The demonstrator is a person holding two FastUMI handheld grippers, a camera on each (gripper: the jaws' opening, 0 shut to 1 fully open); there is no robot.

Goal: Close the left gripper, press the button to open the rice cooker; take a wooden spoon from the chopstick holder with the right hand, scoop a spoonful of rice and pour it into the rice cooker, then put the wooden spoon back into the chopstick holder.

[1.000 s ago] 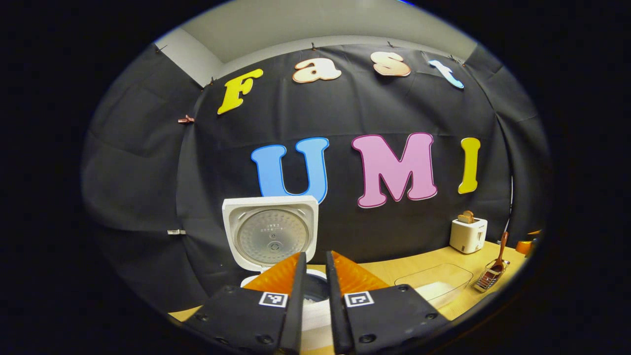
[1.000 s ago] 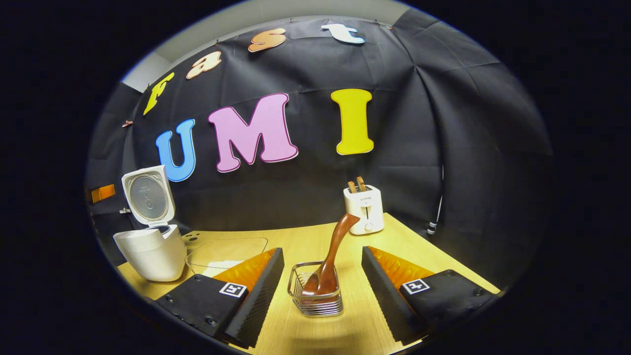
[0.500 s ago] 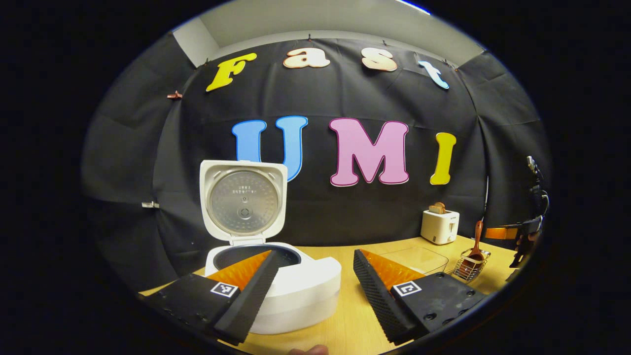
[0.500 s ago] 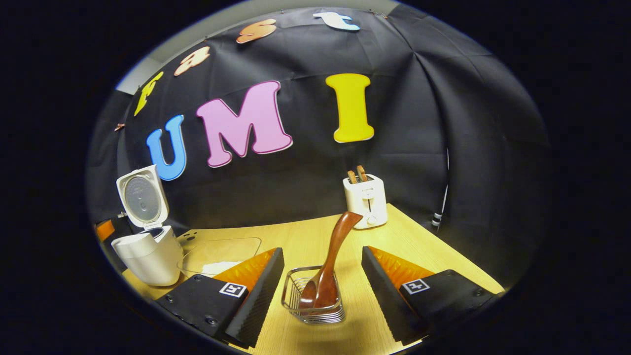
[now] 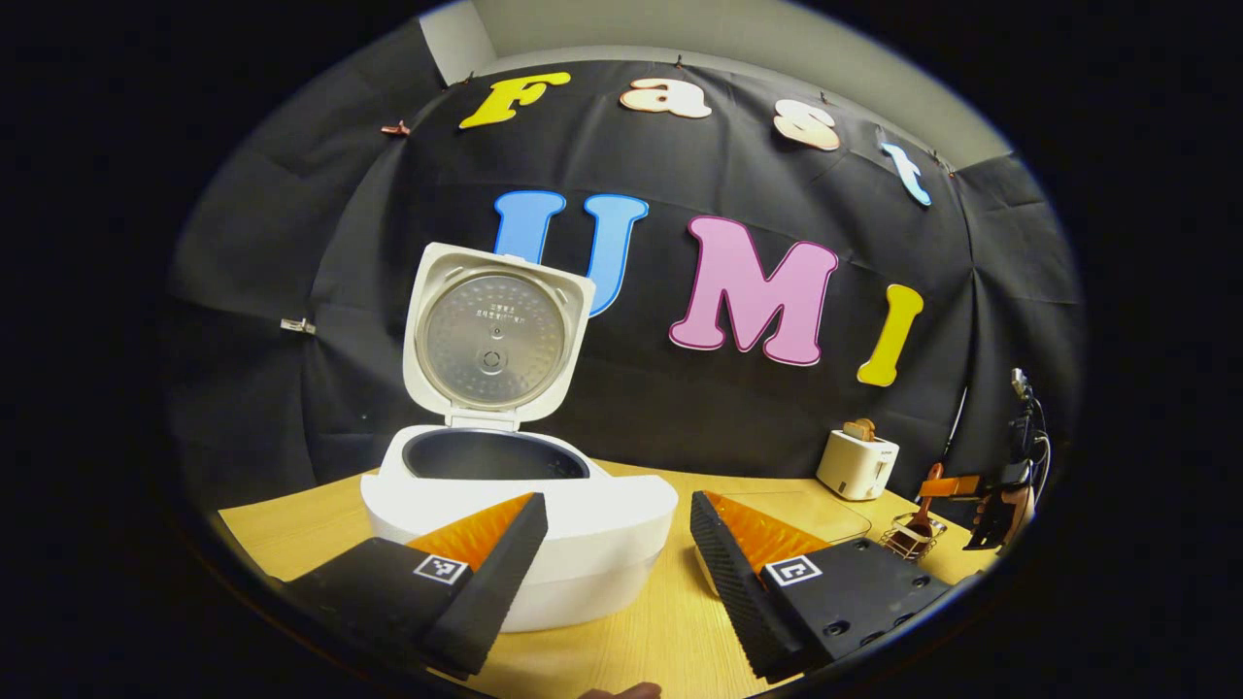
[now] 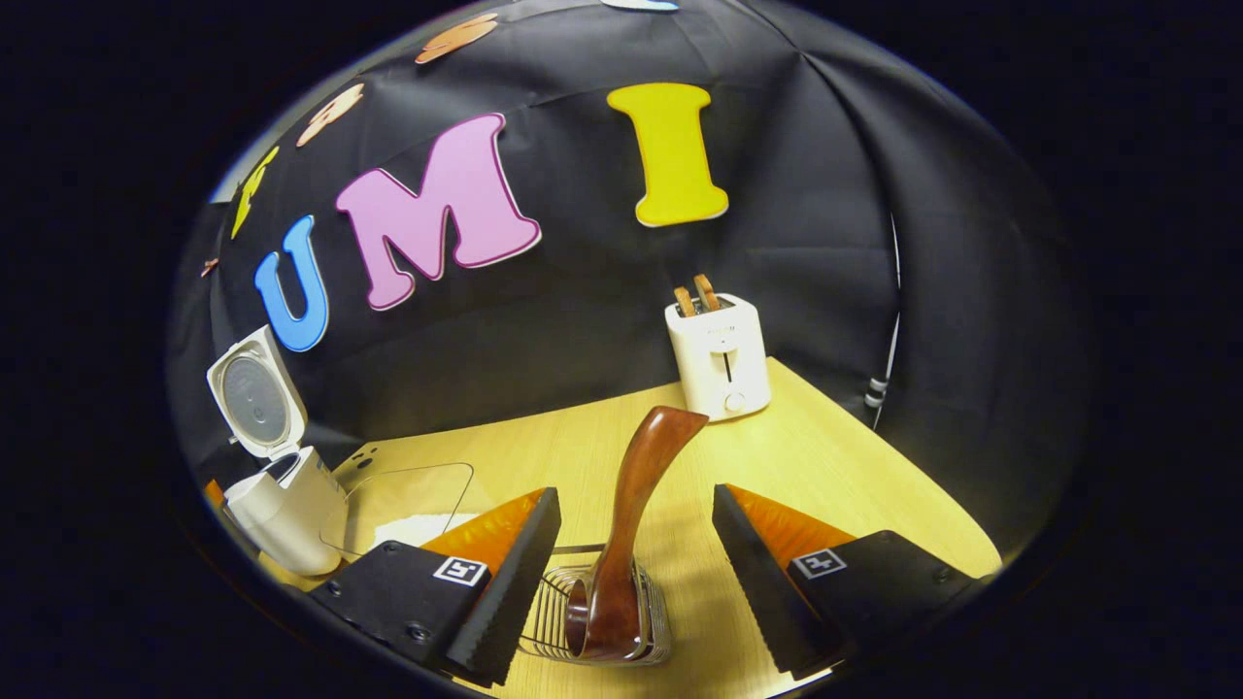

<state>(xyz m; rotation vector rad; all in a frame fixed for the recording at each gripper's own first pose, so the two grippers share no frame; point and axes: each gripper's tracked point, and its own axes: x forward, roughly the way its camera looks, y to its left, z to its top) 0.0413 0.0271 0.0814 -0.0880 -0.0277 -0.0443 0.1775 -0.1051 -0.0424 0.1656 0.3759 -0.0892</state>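
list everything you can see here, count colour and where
rice cooker: 1, white, lid up, left end of the table
clear container: 1, see-through with white rice inside, between cooker and chopstick holder
chopstick holder: 1, metal wire, near table edge, between the right tool's fingers
wooden spoon: 1, dark brown, standing in the holder, handle up
toaster: 1, white, toast in its slots, back of the table by the wall
table: 1, light wood
left tool: 1, open, in front of the cooker
right tool: 1, open, either side of the spoon handle, not touching
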